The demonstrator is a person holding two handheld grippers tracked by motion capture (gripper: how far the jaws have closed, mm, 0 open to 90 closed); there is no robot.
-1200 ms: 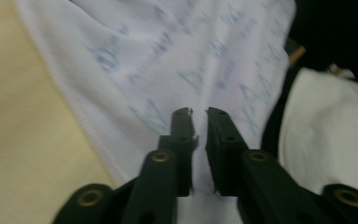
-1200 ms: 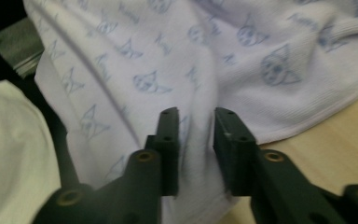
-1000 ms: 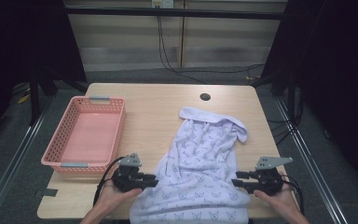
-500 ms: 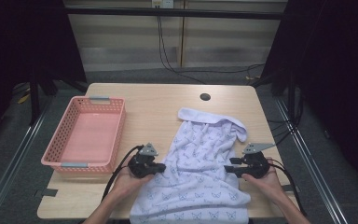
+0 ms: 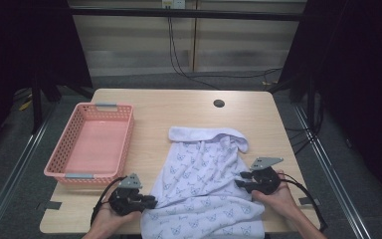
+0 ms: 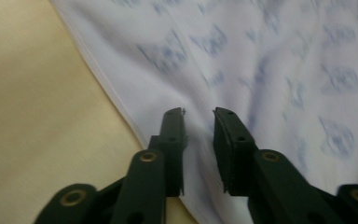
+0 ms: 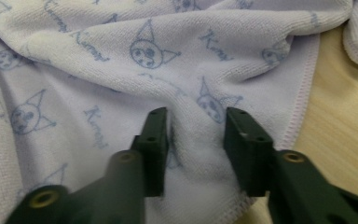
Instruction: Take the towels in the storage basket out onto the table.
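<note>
Towel (image 5: 204, 189) lies flat on the desk (image 5: 179, 107), long axis near-to-far: near end hangs over the near edge, far end rolled over into a fold about mid-desk. Pink basket (image 5: 90, 144) sits empty at the left, well apart from the towel.

Key relation: each gripper is at one long side edge, roughly opposite the other across the towel's width. Left gripper (image 5: 149, 201) is at the left hem, nearer the near edge; right gripper (image 5: 241, 182) is at the right hem, a bit farther up. Both point inward toward the cloth.

Left gripper view: fingers (image 6: 173, 140) apart, cloth between them, hem running just left of the left finger. Slightly blurred, so can't tell whether the tips touch the fabric.

Right gripper view: fingers (image 7: 154, 140) apart, wider gap, straddling a raised wrinkle; stitched hem passes just beside the right finger, bare desk beyond it.

High view gives the symmetry and the towel's axis but not the finger gap; the gripper views give the gap and the hem offset.

My guess: an edge pinch on both sides comes next; neither has closed yet.
</note>
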